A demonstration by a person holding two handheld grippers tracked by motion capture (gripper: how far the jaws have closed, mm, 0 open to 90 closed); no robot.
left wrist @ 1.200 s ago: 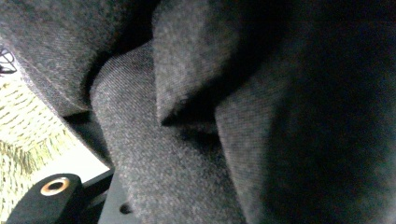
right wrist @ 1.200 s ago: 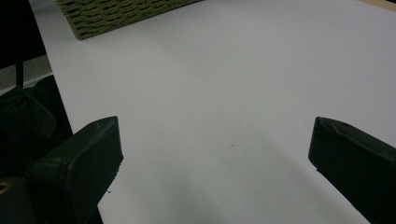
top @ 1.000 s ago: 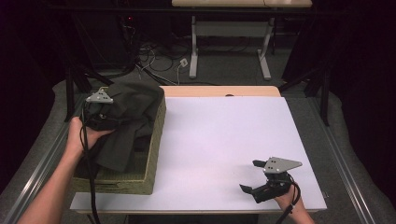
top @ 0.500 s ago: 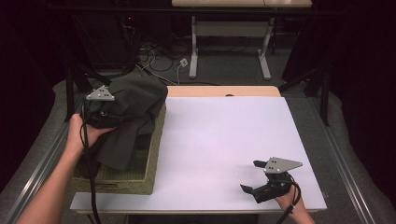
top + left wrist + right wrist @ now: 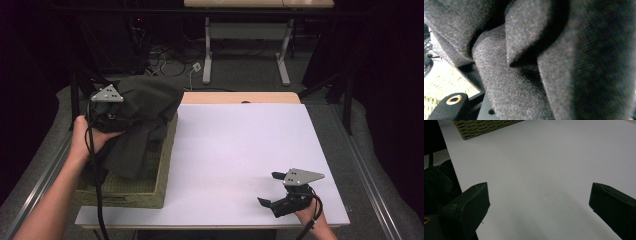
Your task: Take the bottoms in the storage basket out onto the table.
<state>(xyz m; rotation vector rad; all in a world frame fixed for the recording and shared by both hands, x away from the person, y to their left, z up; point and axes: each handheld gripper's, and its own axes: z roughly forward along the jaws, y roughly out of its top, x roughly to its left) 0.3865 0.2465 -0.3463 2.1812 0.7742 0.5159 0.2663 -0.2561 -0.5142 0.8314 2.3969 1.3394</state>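
Dark grey cloth [image 5: 564,60] bunched close against the left gripper view, hiding the left gripper's [image 5: 111,116] fingers. Heaped over the woven basket [image 5: 150,187] at the tabletop's [image 5: 240,150] left edge, draped around that gripper. Closed tight on the cloth, gathered up in folds. Right gripper [image 5: 272,192] resting near the front right corner, well apart, fingers [image 5: 471,202] spread wide, empty.

dark grey twill garment [image 5: 142,117], olive-green woven basket [image 5: 162,167], white tabletop [image 5: 240,145]
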